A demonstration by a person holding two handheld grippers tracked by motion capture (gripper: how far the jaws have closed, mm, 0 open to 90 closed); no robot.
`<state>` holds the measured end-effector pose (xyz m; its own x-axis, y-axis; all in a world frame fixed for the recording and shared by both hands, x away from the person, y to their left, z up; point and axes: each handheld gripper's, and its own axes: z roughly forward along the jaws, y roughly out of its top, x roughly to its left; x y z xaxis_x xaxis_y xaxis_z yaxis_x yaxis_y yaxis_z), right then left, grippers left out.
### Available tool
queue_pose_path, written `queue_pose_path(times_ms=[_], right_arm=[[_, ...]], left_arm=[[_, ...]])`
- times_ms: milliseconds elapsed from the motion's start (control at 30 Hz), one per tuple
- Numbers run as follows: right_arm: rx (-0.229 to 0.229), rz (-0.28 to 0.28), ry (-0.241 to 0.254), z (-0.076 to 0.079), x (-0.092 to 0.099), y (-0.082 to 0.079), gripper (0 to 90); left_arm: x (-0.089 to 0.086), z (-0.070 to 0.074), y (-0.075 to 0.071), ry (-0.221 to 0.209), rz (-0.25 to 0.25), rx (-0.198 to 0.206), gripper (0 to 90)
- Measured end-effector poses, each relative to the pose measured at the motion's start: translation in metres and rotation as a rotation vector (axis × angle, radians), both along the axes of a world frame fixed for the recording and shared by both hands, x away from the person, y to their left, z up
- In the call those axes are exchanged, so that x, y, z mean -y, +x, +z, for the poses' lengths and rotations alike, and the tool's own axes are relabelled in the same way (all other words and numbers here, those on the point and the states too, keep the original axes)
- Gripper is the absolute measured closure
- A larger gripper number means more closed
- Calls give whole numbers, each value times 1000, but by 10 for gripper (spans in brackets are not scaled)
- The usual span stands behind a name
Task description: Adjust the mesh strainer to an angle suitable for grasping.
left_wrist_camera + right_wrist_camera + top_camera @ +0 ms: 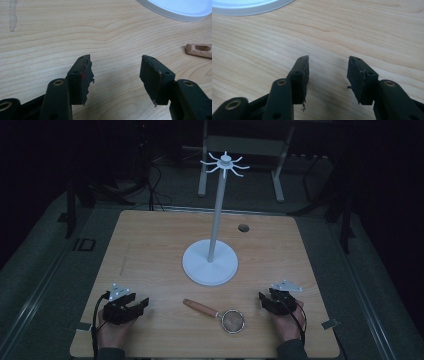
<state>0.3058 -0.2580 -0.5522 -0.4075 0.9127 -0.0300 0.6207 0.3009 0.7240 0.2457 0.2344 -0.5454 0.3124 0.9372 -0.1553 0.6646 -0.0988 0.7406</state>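
Near the front left corner of the counter, the left hand-held gripper rests in a hand with its jaws spread wide and nothing between them; in the left gripper view the pads show torn black lining over bare wood grain. A faint dark streak runs up the wood by the left edge, with open board around it. Close to the front edge at the middle lies a small strainer with a wooden handle pointing back-left, well apart from both grippers. Behind it, at the counter's centre, a white stand rises on a round base to a ring of hooks. A dark hole sits toward the back right. Near the front right corner the right hand-held gripper is likewise parted and empty. No readable writing appears anywhere.
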Motion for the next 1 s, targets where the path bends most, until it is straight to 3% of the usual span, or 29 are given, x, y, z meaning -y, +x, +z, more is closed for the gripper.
queue_pose_path(times_ms=[400, 567, 1000], right_arm=[[40, 159, -115, 18, -27, -7, 573], [28, 232, -70, 24, -35, 0, 511], [26, 316, -79, 40, -58, 6, 501]], left_arm=[[2, 0, 0, 12, -3, 3, 429], [3, -1, 1, 13, -10, 4, 429], [2, 0, 1, 8, -3, 9, 430]])
